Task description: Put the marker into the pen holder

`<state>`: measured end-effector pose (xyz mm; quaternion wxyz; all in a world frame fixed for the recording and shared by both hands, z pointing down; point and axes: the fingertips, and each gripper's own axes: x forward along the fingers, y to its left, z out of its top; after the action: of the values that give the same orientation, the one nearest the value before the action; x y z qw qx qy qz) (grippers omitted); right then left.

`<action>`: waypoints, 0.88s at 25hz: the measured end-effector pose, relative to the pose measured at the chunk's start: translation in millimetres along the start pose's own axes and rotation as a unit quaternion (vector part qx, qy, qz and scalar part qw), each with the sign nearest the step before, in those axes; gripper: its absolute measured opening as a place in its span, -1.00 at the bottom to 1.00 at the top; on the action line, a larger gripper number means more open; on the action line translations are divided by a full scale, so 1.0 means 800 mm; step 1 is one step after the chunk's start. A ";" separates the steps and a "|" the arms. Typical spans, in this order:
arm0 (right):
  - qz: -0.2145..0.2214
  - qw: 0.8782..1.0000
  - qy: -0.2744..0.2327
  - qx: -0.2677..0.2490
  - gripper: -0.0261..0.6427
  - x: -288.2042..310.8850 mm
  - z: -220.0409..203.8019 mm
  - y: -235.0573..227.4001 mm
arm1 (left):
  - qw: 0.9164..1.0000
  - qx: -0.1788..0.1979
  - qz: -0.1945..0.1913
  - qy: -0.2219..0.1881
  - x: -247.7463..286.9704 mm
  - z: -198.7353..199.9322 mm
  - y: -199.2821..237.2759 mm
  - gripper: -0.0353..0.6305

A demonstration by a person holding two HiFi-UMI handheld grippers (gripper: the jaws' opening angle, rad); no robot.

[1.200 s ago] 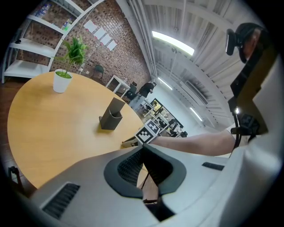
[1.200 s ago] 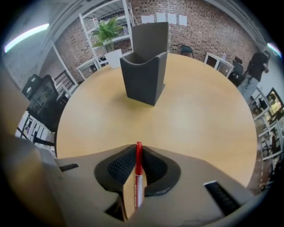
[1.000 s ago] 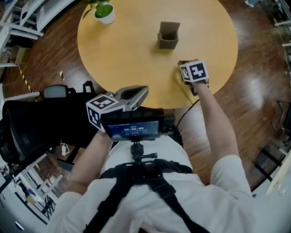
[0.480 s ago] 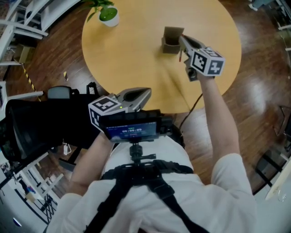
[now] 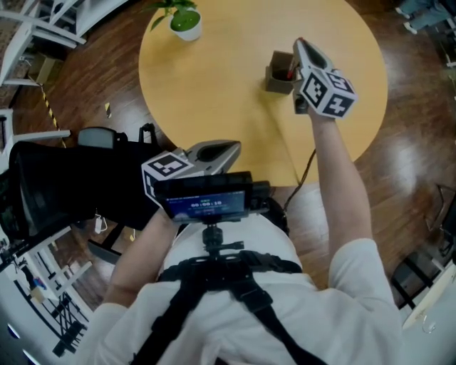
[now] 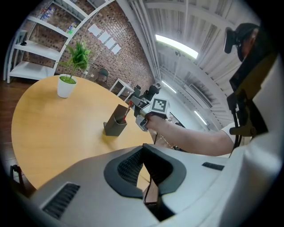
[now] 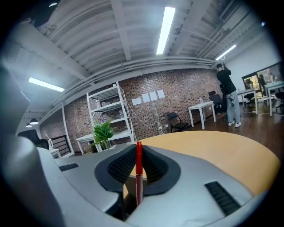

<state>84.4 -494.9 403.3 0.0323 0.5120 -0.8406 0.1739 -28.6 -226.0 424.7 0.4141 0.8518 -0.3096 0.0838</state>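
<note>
The grey pen holder (image 5: 278,80) stands on the round yellow table (image 5: 214,85), right of its middle. My right gripper (image 5: 299,48) hangs just above the holder's right side, shut on a red marker (image 5: 291,71). In the left gripper view the marker (image 6: 127,111) slants down from the right gripper (image 6: 135,105), with its lower end at the mouth of the holder (image 6: 115,126). In the right gripper view the marker (image 7: 139,170) stands upright between the jaws. My left gripper (image 5: 226,151) hovers at the table's near edge with its jaws together and nothing in them (image 6: 146,166).
A potted plant (image 5: 185,20) stands at the table's far left edge. A black case (image 5: 71,185) sits on the floor to my left. A camera with a lit screen (image 5: 203,203) hangs at my chest. A person (image 7: 228,95) stands far off by white desks.
My right gripper has risen from the table's near right edge with the marker and swung over to the pen holder. The left gripper has stayed where it was.
</note>
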 end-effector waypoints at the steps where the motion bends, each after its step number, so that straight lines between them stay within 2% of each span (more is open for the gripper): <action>1: -0.004 1.000 0.001 -0.006 -0.78 0.002 -0.006 0.000 | 1.000 -0.001 0.002 0.000 -0.001 0.000 0.002 -0.92; 6: -0.023 0.999 -0.001 -0.028 -0.78 0.000 -0.032 0.004 | 1.000 -0.003 0.009 0.001 -0.005 -0.003 0.006 -0.92; 10: -0.055 0.997 -0.017 -0.042 -0.78 0.000 -0.028 0.004 | 1.000 -0.005 0.009 0.002 -0.006 -0.002 0.004 -0.92; 15: -0.085 0.995 -0.042 -0.034 -0.78 0.002 -0.019 -0.001 | 1.000 -0.002 0.013 0.007 -0.010 -0.002 0.003 -0.92; 22: -0.104 0.992 -0.055 -0.045 -0.78 -0.002 -0.037 0.009 | 0.999 -0.006 0.030 0.013 -0.025 -0.009 0.008 -0.92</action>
<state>75.1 -481.1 428.8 0.0269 0.6035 -0.7903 0.1028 -47.4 -214.4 425.4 0.4201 0.8386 -0.3304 0.1055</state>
